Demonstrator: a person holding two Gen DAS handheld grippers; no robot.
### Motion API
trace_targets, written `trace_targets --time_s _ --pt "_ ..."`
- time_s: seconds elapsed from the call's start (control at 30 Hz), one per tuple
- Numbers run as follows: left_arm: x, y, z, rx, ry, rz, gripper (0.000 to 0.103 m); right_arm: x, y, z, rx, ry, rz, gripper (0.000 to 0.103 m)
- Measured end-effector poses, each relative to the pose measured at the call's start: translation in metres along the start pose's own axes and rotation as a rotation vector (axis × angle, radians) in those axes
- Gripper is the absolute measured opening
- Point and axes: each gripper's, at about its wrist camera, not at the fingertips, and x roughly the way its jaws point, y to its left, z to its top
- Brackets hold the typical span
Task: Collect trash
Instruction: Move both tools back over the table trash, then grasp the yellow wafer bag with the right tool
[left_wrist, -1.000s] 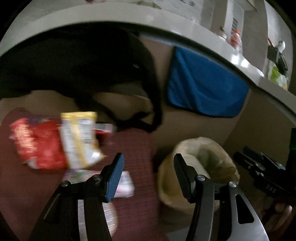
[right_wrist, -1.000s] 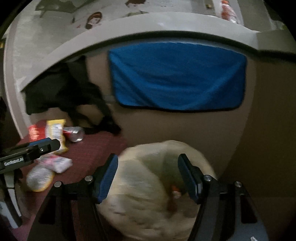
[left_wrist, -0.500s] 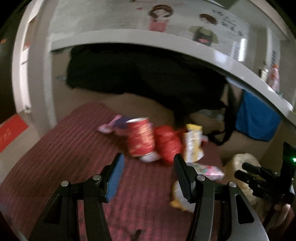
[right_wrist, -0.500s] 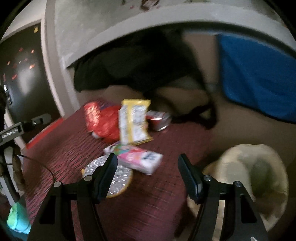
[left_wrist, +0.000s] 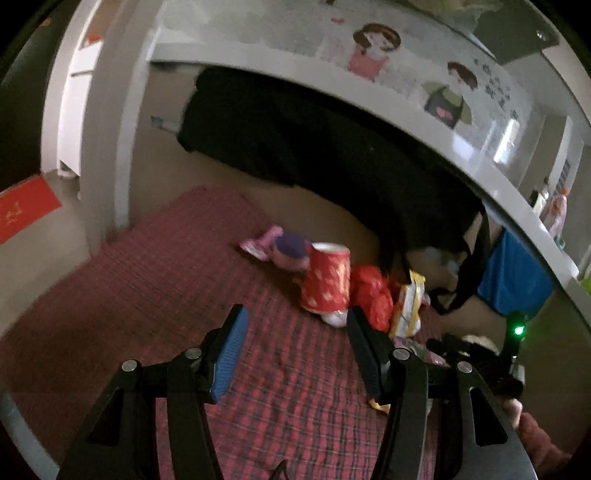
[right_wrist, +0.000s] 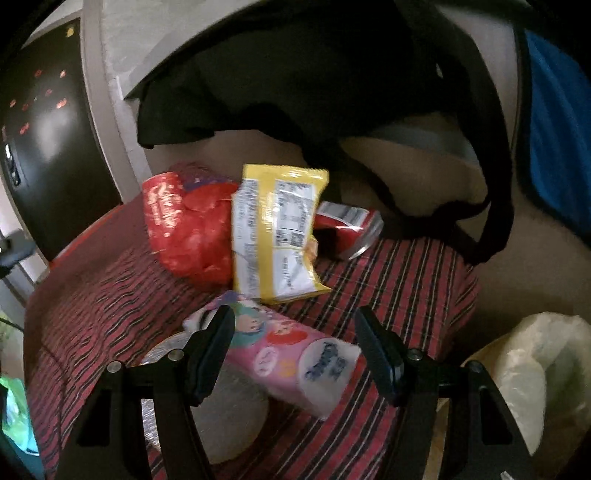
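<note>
The pink packet (right_wrist: 291, 354) lies near the rug's (right_wrist: 406, 280) edge beside the lined bin (right_wrist: 535, 369), partly over a foil lid (right_wrist: 229, 413). The right gripper (right_wrist: 295, 347) hovers over it, jaws apart and empty; the left gripper (left_wrist: 295, 343), jaws also apart, faces the red cup (left_wrist: 327, 280). Best to straddle the packet's narrow width, then close.

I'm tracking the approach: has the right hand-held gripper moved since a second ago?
Yes. The right hand-held gripper swung left, away from the cream-lined trash bin, and now hangs open over the pink tissue pack.
</note>
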Motion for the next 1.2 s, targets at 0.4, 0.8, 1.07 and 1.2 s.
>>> trace_targets --time_s 0.4,0.8,1.07,1.2 --pt "-0.061 0.010 -0.002 -0.002 -0.061 0.055 0.056 -0.012 0.031 -0.040 -0.016 0.094 0.205 0.065" --pt "-0.070 -0.042 -0.026 0.092 0.005 -0.064 0.056 -0.061 0.043 -0.064 -0.025 0.063 0.094 0.040" --pt "0.001 -0.077 -0.062 0.112 0.187 -0.173 0.056 -0.090 0.047 -0.099 -0.033 0.099 0.180 0.040" --pt "0.026 -0.092 -0.075 0.113 0.230 -0.183 0.056 -0.100 0.054 -0.118 -0.058 0.115 0.238 0.047"
